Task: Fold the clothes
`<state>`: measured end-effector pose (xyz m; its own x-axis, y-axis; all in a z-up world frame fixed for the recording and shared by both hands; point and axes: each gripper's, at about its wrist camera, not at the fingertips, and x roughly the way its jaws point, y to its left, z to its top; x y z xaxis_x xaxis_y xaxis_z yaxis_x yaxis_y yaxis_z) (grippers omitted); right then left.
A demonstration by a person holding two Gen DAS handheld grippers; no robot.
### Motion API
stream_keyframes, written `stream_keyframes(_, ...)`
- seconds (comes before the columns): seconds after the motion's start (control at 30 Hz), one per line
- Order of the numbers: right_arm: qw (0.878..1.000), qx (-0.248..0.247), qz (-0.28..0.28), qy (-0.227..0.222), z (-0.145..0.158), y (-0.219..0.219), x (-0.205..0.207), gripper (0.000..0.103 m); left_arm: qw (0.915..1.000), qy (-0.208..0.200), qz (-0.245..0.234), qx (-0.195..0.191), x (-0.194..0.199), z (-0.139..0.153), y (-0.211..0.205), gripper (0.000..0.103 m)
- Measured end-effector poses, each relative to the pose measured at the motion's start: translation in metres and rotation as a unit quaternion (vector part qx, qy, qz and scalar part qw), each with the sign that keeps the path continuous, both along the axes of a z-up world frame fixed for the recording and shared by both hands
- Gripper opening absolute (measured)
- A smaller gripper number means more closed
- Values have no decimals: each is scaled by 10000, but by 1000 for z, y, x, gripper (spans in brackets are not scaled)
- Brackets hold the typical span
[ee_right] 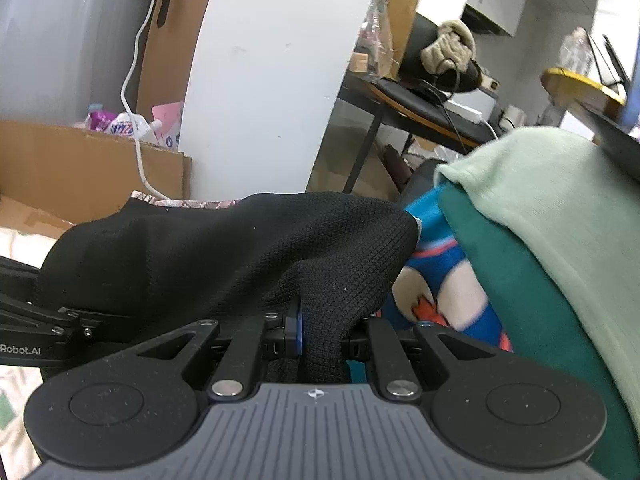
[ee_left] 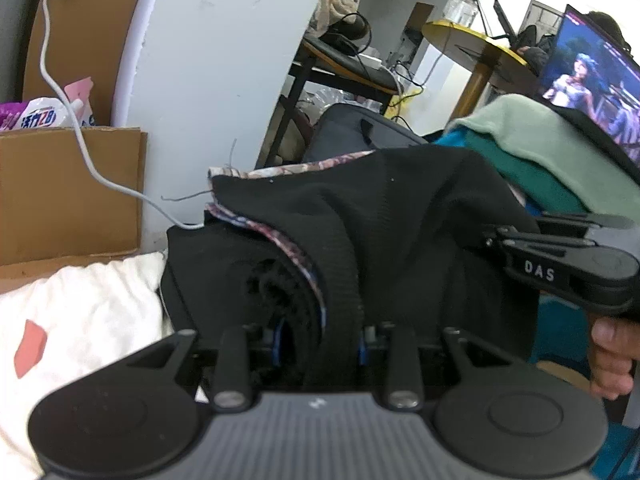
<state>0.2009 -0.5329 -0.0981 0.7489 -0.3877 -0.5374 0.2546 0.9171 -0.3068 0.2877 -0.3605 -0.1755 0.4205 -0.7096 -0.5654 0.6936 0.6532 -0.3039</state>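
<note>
Clothes pile (ee_right: 560, 208) blocks right; cardboard box (ee_right: 80, 168) blocks left.

Left wrist view: my camera sits just behind my left claw (ee_left: 320, 336), looking forward and slightly downward along its fingers, so close that the black garment (ee_left: 400, 220) fills the centre. My right claw (ee_left: 496, 236) enters from the right edge.

Right wrist view: my camera sits just behind my right claw (ee_right: 320, 332), facing the same way, equally near.

Shared by both views: the black garment, the pale green cloth (ee_left: 540, 132) on the stack to the right, the white curved panel (ee_left: 216, 60) and the cardboard box (ee_left: 68, 192) behind.
</note>
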Motion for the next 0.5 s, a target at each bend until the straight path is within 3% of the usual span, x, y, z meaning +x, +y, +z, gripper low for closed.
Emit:
stream_keyframes(0.33,9974,-627,356,83,-26,-10,59,12,9996,-70,210,195,41,-15,-22,34)
stream_keyframes(0.5,9972,-553,471,177,-34,-24,89,12,9997,9,-81,217,71,-19,-26,34)
